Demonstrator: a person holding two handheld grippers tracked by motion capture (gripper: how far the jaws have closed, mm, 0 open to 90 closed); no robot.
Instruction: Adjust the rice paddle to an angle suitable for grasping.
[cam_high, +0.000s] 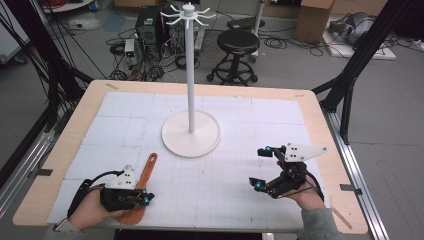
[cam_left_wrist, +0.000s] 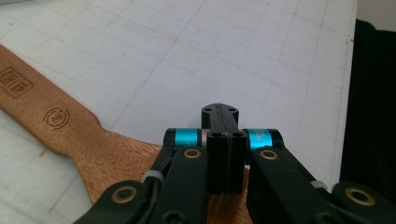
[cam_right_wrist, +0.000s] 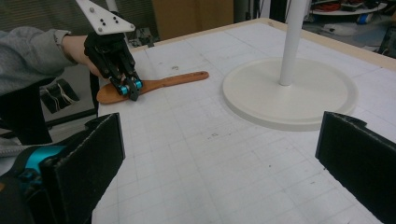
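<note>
A wooden spatula (cam_high: 145, 174) lies on the white gridded mat at the front left, its handle pointing toward the white stand (cam_high: 191, 134). My left gripper (cam_high: 145, 199) is shut, and its tips sit just over the spatula's broad blade (cam_left_wrist: 116, 158), with nothing seen between the jaws. The left gripper (cam_left_wrist: 220, 116) shows its jaws pressed together. My right gripper (cam_high: 261, 167) hovers at the front right with its jaws wide open and empty. In the right gripper view the right gripper (cam_right_wrist: 224, 158) faces the spatula (cam_right_wrist: 173, 81) and the left gripper (cam_right_wrist: 130, 88) across the mat.
The stand has a round base (cam_right_wrist: 289, 93), a tall pole and several hooks at the top (cam_high: 189, 12). The wooden table edge (cam_high: 320, 125) frames the mat. Beyond the table stand a black stool (cam_high: 238, 42), cables and boxes.
</note>
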